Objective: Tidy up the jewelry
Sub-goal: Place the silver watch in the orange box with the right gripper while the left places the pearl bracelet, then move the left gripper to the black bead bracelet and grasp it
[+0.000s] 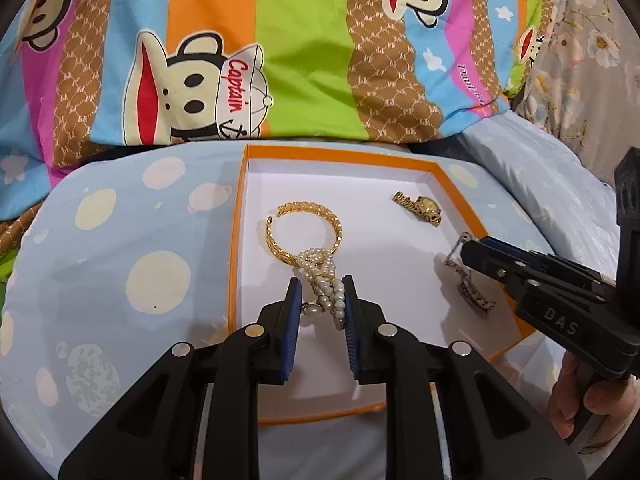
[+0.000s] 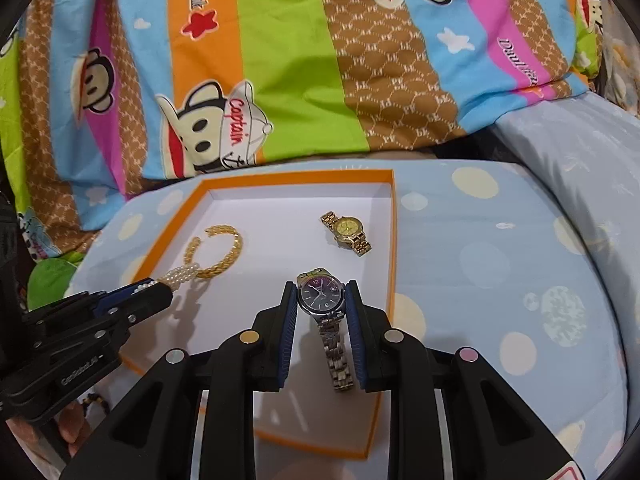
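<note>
Left claw (image 1: 320, 296): black with ribbed blue pads, clamped on a twisted pearl bracelet (image 1: 320, 280) that hangs over the box.
Right claw (image 2: 322, 300): same build, clamped on a silver watch (image 2: 320, 294) with a dark dial, its metal link strap dangling between the pads.
Writing: "DAS" and "GenRobot.AI" on the claw sides; "Captain" on the striped cartoon quilt (image 1: 240, 80).
Box (image 1: 236, 240): shallow card, orange rim, white floor, on a blue dotted cushion (image 1: 120, 260).
Inside: open gold braided bangle (image 1: 280, 236) touching the pearls; gold watch (image 2: 348, 232) lying well apart.

tray floor (image 2: 280, 220) open between gold bangle (image 2: 218, 250) and gold watch (image 2: 349, 232).
</note>
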`<state>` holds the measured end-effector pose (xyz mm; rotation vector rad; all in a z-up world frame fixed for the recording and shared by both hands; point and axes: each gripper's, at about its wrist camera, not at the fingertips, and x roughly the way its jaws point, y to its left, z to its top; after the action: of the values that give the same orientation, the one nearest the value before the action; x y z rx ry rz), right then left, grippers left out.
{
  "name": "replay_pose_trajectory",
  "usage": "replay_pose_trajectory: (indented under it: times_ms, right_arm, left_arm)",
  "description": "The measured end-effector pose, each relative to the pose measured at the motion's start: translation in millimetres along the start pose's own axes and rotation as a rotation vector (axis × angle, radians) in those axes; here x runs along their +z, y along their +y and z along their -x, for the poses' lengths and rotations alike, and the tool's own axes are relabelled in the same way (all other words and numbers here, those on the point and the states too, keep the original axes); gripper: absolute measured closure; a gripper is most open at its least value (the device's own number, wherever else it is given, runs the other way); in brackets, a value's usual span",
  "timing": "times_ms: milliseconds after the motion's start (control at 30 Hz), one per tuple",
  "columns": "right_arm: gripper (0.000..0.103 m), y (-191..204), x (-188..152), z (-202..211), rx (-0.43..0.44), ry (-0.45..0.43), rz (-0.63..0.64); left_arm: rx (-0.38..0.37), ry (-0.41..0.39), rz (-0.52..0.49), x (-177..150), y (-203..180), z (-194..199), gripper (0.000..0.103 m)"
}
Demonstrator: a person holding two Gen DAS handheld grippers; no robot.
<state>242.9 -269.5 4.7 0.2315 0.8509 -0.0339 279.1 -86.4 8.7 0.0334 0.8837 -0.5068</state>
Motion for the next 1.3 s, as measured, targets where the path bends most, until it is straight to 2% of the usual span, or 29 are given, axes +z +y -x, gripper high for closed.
replay_pose_trajectory:
  times_ms: [200, 367, 400, 467, 633, 733, 767, 833, 1033, 1133, 1300]
  right_arm:
    - [0.08, 1.3, 7.7, -20.1, -0.019, 0.016, 0.017]
    - [0.078, -0.6, 8.6, -13.2, -0.022, -0.019, 0.006]
    - [0.078, -2.1, 9.2, -7.2, -0.02, -0.032, -0.001]
    - [0.078, -4.0, 9.4, 11.4, -0.009, -0.069, -0.015]
    - [0.073, -4.8, -4.5, 72.7, 0.014, -0.159, -0.023]
    - [0.066, -5.0, -26.2, 104.0, 0.035, -0.186, -0.031]
    - [0.066, -4.5, -35.8, 112.1, 0.044, -0.185, -0.032]
    - [0.066, -1.8, -55.8, 123.1, 0.045, -0.178, -0.034]
    - [0.066, 11.7, -111.9, 126.0, 0.056, -0.114, -0.031]
    - [0.066, 19.3, -127.7, 125.7, 0.075, -0.098, -0.037]
    - [0.066, 38.4, -145.7, 126.0, 0.054, -0.098, 0.018]
  left_arm:
    - [0.004, 0.017, 0.0, -0.2, 1.9, -12.4, 0.083]
    - [-0.001, 0.003, 0.019, 0.5, 5.7, -10.6, 0.079]
    - [-0.005, 0.0, 0.025, 0.8, 6.3, -7.7, 0.071]
    - [-0.007, -0.024, 0.043, 2.7, 8.7, 2.8, 0.064]
    - [-0.057, -0.13, 0.1, 3.5, 23.2, 60.9, 0.056]
    - [-0.029, -0.187, 0.093, -10.5, 30.8, 98.3, 0.054]
    - [-0.012, -0.2, 0.089, -17.8, 32.8, 109.3, 0.048]
    - [0.007, -0.211, 0.084, -31.6, 36.5, 124.2, 0.046]
    - [0.051, -0.164, 0.106, -84.9, 40.8, 139.7, 0.046]
    - [0.09, -0.142, 0.112, -112.8, 38.2, 137.3, 0.045]
    - [0.113, -0.107, 0.134, -139.9, 41.7, 138.3, 0.045]
